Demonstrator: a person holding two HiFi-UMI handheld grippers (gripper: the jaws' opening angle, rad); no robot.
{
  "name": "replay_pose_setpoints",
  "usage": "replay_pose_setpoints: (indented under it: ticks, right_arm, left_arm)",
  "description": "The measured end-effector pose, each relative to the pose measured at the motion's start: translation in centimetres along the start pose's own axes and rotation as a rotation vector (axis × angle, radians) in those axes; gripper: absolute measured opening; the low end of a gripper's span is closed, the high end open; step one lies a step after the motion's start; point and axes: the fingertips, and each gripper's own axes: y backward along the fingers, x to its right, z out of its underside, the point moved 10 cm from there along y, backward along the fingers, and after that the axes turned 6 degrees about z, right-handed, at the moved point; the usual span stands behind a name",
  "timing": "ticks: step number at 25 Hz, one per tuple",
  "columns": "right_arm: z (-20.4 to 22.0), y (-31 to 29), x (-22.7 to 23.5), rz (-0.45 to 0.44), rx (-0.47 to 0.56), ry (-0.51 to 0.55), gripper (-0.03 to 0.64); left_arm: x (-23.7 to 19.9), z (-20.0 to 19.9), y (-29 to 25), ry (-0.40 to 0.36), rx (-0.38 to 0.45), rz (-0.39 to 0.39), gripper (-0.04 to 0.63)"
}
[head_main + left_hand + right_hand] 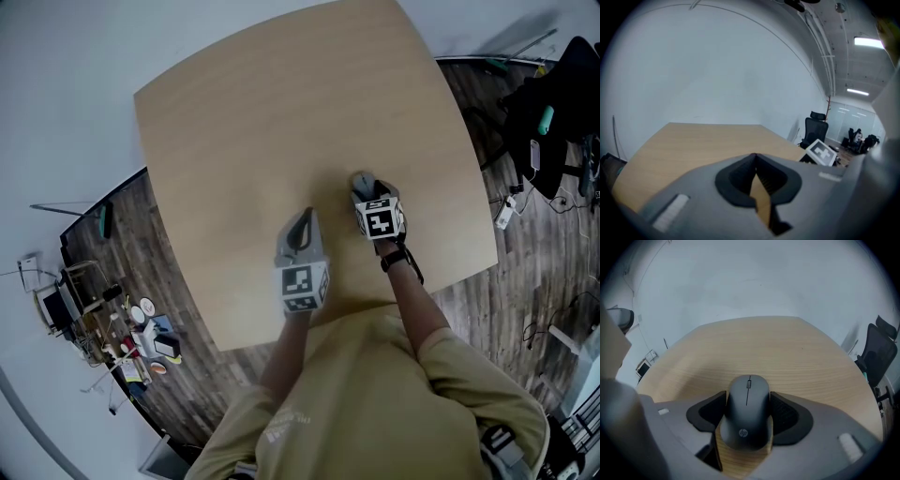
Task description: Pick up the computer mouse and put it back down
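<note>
Between the right gripper's (748, 394) jaws: the computer mouse (747, 411), dark grey, wheel end pointing away from the gripper, logo end back toward the gripper body. Both black pads (785, 416) sit against its flanks, one per side, no gap visible on either side. So it's clamped on the mouse, jaws spread wide to fit it. The rear part of the mouse is inside the jaws; the front sticks out past the tips. Light wood table (797, 348) lies below and ahead of the gripper. Can't tell whether the mouse's underside touches it.

Head view agrees: right gripper (370, 194) pitched down, mouse (362, 178) at its tip, marker cube (380, 222) behind the jaws on the wrist side.

Left gripper (755, 154): jaws closed tip to tip, nothing in them, only a sliver of table (703, 140) showing through the slot behind the tips. In head view the left gripper (306, 216) sits to the left of the right gripper, near it but not touching, a bit closer to the person.

Seen from the left gripper, the right one's marker cube shows off to its right, with an office chair (816, 126) beyond that. Plain wall (717, 70) straight ahead past the table's far edge.
</note>
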Motion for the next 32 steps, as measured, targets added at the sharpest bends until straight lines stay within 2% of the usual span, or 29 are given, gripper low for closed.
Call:
replay_pose_setpoints:
  ticks: [7, 8, 10, 13, 22, 26, 32]
  right_arm:
    - [0.1, 0.9, -0.4, 0.024, 0.036, 0.008, 0.3]
    - [-0.1, 1.8, -0.6, 0.029, 0.078, 0.0, 0.288]
    - [-0.9, 4.0, -1.3, 0.033, 0.194, -0.013, 0.201]
    - [-2.3, 7.7, -2.9, 0.0, 0.335, -0.004, 0.166]
    - [-4.7, 20.0, -8.4, -0.119, 0.669, 0.05, 0.076]
    - [-4.5, 24.6, -10.1, -0.136, 0.765, 0.06, 0.018]
    - [-2.4, 28.7, -11.8, -0.097, 0.809, 0.074, 0.005]
  left_arm:
    - [0.1, 0.1, 1.7, -0.009, 0.011, -0.012, 0.0]
    - [0.1, -0.1, 2.1, -0.012, 0.02, -0.014, 0.0]
    - [-0.1, -0.6, 3.1, -0.02, 0.04, -0.016, 0.0]
    - [-0.3, -1.3, 4.4, -0.032, 0.069, -0.022, 0.0]
    - [-0.3, -3.6, 10.5, -0.048, 0.189, -0.057, 0.0]
    - [0.1, -4.5, 13.9, -0.06, 0.251, -0.071, 0.0]
    - [1.8, -4.7, 17.6, -0.097, 0.308, -0.067, 0.0]
